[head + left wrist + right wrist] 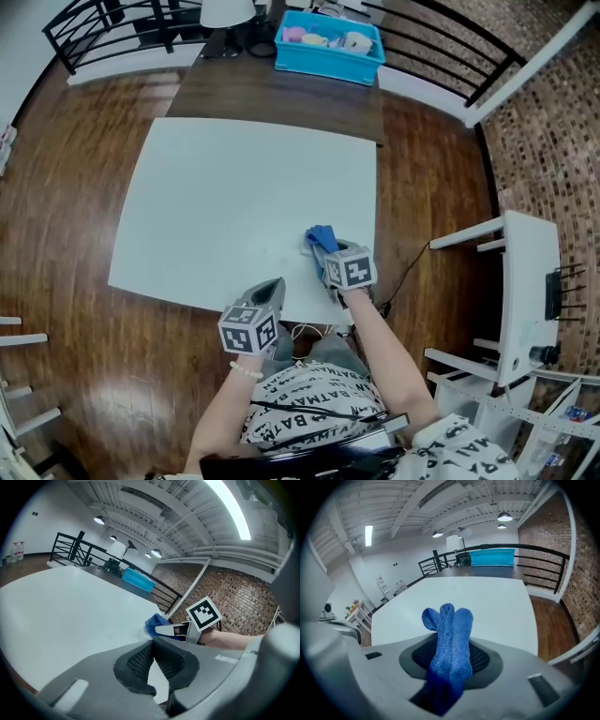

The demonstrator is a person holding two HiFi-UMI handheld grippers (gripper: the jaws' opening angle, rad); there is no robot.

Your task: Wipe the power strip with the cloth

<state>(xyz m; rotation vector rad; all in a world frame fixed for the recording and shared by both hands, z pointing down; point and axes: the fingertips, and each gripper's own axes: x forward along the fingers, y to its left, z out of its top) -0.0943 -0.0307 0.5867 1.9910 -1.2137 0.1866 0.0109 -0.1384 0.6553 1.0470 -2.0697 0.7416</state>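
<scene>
The blue cloth (321, 239) is bunched up and clamped in my right gripper (326, 255), which hovers low over the near right part of the white table (234, 187). In the right gripper view the cloth (449, 620) stands up between the dark pads of the gripper (450, 656). My left gripper (272, 287) sits at the table's front edge, to the left of the right one, shut with nothing in it; its pads meet at their tips (152, 644). From there I see the cloth (154, 623) close ahead. No power strip shows in any view.
A blue bin (328, 42) with small items stands on a dark table beyond the white one, beside a white lamp (228, 11). Black railings run behind. A white rack (525, 291) stands to the right. A thin cable (309, 330) hangs at the front edge.
</scene>
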